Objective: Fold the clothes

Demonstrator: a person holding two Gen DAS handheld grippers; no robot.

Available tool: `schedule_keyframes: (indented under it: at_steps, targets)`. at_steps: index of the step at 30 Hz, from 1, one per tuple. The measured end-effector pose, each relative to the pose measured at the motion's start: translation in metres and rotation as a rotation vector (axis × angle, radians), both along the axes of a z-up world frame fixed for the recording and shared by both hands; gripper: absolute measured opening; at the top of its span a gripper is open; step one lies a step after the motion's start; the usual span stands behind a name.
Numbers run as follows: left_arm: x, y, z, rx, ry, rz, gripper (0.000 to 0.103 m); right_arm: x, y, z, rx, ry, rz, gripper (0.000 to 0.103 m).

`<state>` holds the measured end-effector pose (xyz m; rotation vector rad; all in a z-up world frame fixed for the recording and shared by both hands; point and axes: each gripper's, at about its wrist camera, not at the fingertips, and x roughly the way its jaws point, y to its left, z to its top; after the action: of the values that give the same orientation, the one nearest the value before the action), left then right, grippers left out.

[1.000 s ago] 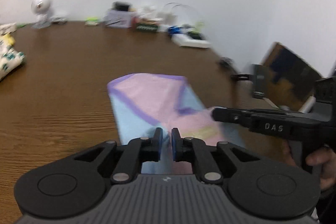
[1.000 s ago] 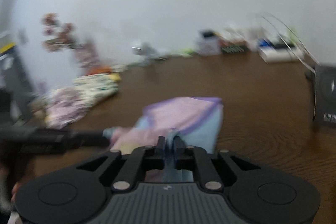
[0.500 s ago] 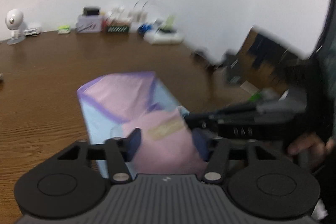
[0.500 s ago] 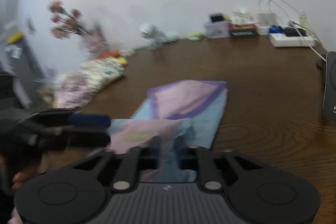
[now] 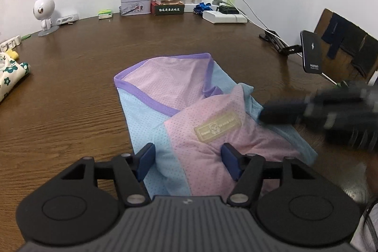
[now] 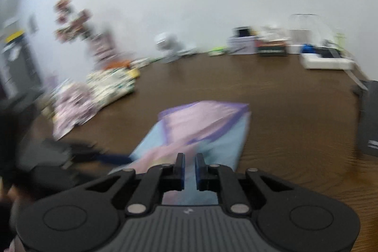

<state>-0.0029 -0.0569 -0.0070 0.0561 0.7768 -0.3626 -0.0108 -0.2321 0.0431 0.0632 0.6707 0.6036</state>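
Fabric of a pink and pale-blue mesh garment with purple trim (image 5: 189, 110) lay at the near edge of the brown wooden desk (image 5: 70, 86), its near pink flap already turned over onto the blue body so that the beige sewn label faced up. Over that near end, the left gripper (image 5: 189, 157) had its jaws opening, the cloth lying between the blue pads without being pressed, apparently to let the fold settle flat. At the garment's right side, the right gripper (image 6: 188, 164) held its jaws nearly closed on a thin pinch of the fabric, probably to keep that side from sliding. Further off, by the desk's left edge, waited a floral cream cloth (image 5: 9, 77), and along the far edge stood small boxes and chargers (image 5: 165, 4).
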Motion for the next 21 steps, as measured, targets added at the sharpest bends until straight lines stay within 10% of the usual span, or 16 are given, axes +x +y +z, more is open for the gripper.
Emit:
schedule_keyframes:
  at_steps: [5, 11, 21]
  targets:
    - [-0.020, 0.006, 0.028, -0.060, -0.052, -0.045, 0.054, -0.005, 0.000, -0.011, -0.086, -0.031, -0.144, 0.007]
    - [-0.034, -0.008, 0.016, -0.033, 0.059, -0.143, 0.035, -0.012, -0.003, -0.006, -0.074, -0.024, -0.010, 0.010]
    - [-0.023, 0.018, 0.020, -0.149, 0.118, -0.132, 0.043, -0.025, 0.016, -0.012, -0.167, -0.020, 0.100, 0.012]
